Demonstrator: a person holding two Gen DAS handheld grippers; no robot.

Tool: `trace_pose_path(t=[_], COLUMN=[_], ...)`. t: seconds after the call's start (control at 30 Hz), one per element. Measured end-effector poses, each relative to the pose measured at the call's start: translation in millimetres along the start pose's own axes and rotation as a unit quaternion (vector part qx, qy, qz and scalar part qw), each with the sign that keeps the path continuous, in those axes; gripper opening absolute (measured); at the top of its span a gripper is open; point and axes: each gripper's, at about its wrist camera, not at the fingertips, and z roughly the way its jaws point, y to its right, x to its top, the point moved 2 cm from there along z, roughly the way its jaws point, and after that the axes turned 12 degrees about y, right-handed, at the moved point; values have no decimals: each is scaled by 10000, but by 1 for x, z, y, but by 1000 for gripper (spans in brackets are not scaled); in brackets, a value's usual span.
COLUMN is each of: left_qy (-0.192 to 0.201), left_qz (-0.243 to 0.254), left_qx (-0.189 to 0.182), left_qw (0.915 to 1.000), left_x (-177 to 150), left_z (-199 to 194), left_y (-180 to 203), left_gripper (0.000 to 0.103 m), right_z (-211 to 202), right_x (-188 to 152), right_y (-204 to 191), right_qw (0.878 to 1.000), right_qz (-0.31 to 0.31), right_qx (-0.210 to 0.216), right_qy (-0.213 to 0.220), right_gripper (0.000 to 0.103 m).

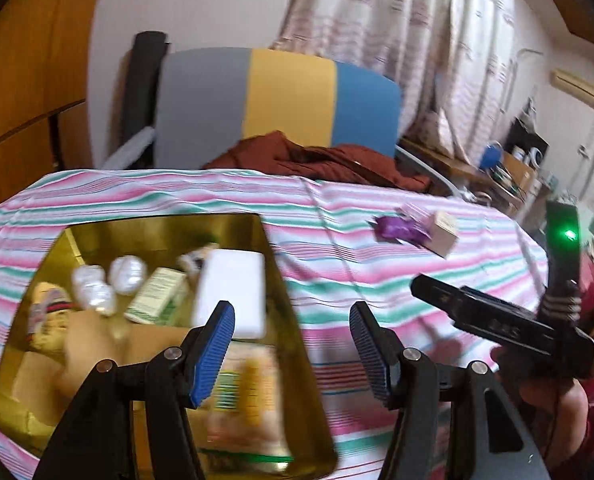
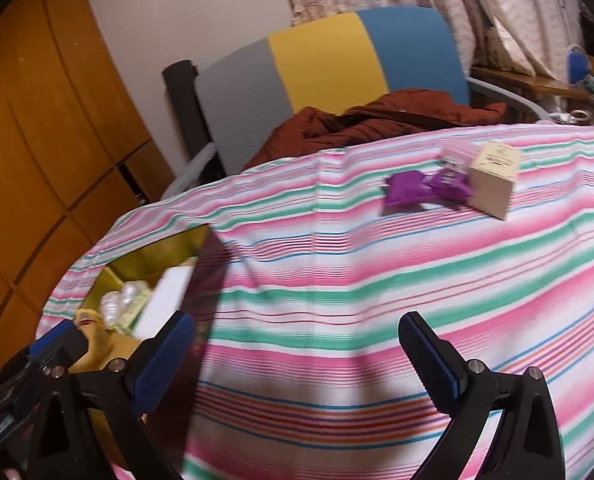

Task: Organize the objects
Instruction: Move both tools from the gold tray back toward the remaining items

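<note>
- The cloth is soft fabric, striped pink, green and white, and covers the whole table with a crease running up its middle.
- The chair behind it has a smooth padded back in grey, yellow and blue panels; a rumpled rust-brown jacket lies on its seat.
- The tin is a shiny gold metal box with rounded corners, sitting on the cloth at the left. Only the left wrist view looks down into it: a flat white box, a green-printed carton, crinkly clear-wrapped pieces, all blurred.
- The left gripper has ribbed blue pads, spread wide and empty over the tin's right edge.
- The right gripper is likewise wide and empty above bare cloth.
- The right wrist view shows the far items best: a beige cardboard cube touching what seem two glossy purple packets.
</note>
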Motion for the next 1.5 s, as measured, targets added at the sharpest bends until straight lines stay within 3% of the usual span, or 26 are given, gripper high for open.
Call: trace_pose_path(t=[0.27,0.6,0.8,0.87,0.97,1.13,1.27,1.5], left_qy=[-392,-746,-881,-920,-950,-1024,-1081,-1138], left_qz=[176,246,285,314,314,263,197,52], left_qx=[-472,-575,-540,-531,-556,-633,-603,-487], left_qw=[9980,9953,9942,9938,9934,9924,9921,9923], left_x=[-13,-30,-32,-32,-29,-21,-11,14], left_z=[22,36,45,50,60,84,117,190], left_y=[51,78,81,83,88,100,112,133], left_gripper=[61,61,61,61,61,61,61,61], right_z=[9,62,100,112,120,110,95,76], right_x=[20,82,100,102,99,92,85,74], right_y=[77,149,166,169,176,195,205,211], right_qw=[9947,9749,9696,9709,9737,9773,9801,9809], right_qz=[445,1113,1304,1217,1077,800,467,490], right_qx=[-915,-1888,-2043,-2048,-2008,-1960,-1927,-1864], right_qy=[151,401,332,236,89,42,32,257], right_gripper=[103,103,102,97,72,59,56,54])
